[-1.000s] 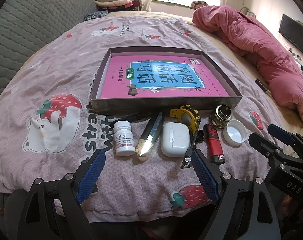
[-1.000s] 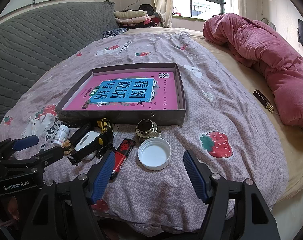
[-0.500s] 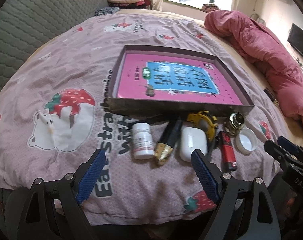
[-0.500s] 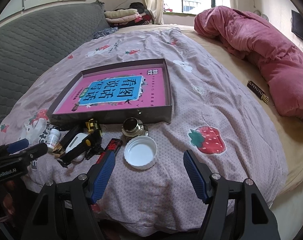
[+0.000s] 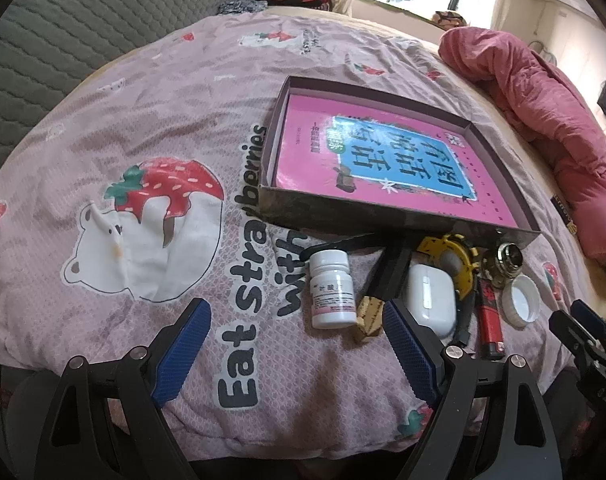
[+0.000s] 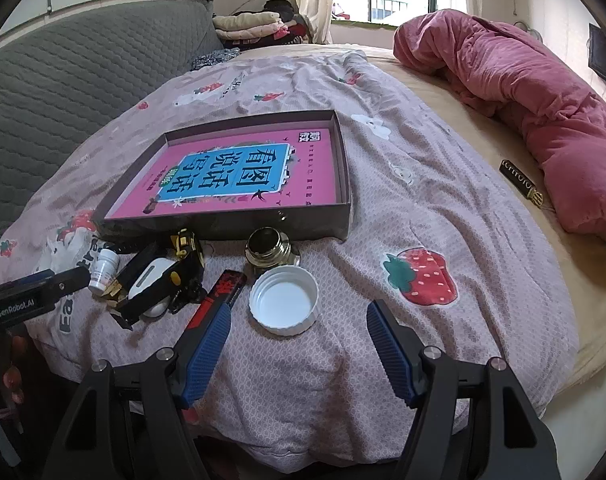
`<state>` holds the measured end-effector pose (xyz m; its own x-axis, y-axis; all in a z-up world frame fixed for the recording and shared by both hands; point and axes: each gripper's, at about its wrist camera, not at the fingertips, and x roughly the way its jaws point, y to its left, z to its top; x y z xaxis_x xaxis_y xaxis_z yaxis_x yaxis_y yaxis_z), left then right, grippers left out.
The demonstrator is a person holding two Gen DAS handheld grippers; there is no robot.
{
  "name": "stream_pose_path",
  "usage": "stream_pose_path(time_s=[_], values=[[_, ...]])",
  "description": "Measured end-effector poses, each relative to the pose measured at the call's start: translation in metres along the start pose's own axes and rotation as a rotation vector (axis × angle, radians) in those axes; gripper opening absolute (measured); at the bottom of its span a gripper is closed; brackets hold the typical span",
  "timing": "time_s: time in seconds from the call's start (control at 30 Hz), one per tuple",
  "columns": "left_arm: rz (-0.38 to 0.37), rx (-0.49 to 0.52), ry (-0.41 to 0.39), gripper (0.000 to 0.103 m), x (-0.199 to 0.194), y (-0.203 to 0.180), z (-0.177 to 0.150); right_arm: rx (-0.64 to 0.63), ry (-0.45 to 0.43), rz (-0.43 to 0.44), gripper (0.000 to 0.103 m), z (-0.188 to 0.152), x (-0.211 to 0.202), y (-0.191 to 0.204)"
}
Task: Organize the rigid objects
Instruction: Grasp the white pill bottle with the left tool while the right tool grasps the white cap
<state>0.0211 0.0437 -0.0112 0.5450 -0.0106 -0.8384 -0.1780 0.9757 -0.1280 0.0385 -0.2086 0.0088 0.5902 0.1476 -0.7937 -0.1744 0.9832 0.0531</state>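
Both tongs spread, nothing between them. My left tongs (image 5: 295, 344) hover off the near edge of the bed (image 5: 103, 128); my right tongs (image 6: 299, 350) do the same further right.

Key relation: the white pill bottle (image 5: 330, 288) lies just ahead of the left tongs at about 1 o'clock, closest item to them, on its side with its long axis running near-to-far, cap toward the box. The left tongs are nearer it; from the right view it sits far off at 10 o'clock (image 6: 104, 269). I'd guess the bottle is the left's first pick, fingers closing across its width.

On the right side, the white lid (image 6: 283, 299) sits open side up at 12 o'clock, just ahead of the right tongs, with the red lighter (image 6: 219, 294) touching-close at 11.

Going on: a black-and-gold bar (image 5: 383, 284) beside the bottle, a white earbud case (image 5: 430, 300), a yellow-and-black tape measure (image 5: 449, 256), and a small brass jar (image 6: 267, 249), all in a row against the box's near wall.

Beyond: a shallow dark box (image 6: 231, 224) holding a pink book (image 6: 239, 176), otherwise unfilled. No small items are in it yet.
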Motion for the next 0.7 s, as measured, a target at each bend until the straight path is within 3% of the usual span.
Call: stream_pose_path(time_s=[0.5,0.6,0.7], values=[[0.007,-0.005,0.038,0.086,0.031,0.001,0.012,0.009,0.031,-0.004,0.07,-0.001,0.017,-0.007],[0.009,0.005,0.041,0.076,0.034,0.0,0.013,0.006,0.033,-0.006,0.07,-0.002,0.019,-0.007],[0.009,0.024,0.035,0.075,0.034,-0.003,0.013,-0.001,0.037,-0.003,0.07,-0.002,0.021,-0.007]])
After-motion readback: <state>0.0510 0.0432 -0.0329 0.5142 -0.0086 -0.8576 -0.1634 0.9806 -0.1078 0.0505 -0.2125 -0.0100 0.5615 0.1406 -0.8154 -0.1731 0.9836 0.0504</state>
